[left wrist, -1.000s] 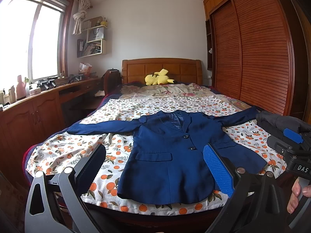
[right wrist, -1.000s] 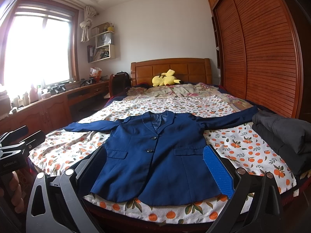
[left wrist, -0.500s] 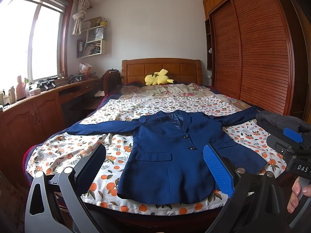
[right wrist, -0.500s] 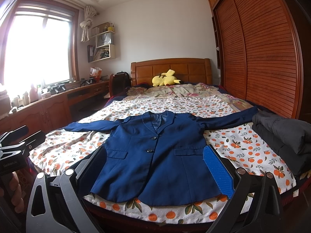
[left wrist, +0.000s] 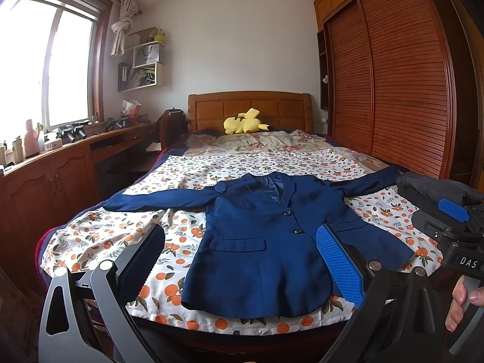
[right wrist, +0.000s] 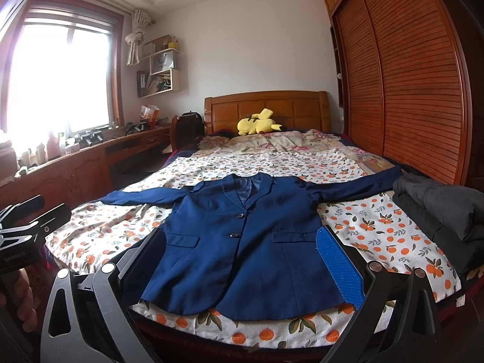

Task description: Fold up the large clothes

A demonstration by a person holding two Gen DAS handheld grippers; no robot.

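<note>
Blue jacket (left wrist: 272, 242) lies flat, front up, sleeves spread, on the orange-print bed cover (left wrist: 121, 233).
Left gripper (left wrist: 239, 260) and right gripper (right wrist: 239, 260) hover at the bed's foot, fingers spread wide, holding nothing; folded dark garment (right wrist: 438, 208) beside the jacket's sleeve.

We saw a navy blue jacket (left wrist: 266, 242) lying flat and face up, just ahead of our grippers' spread fingers and untouched. It was buttoned, collar pointing away from us, both sleeves stretched straight out sideways, hem nearest us.
</note>
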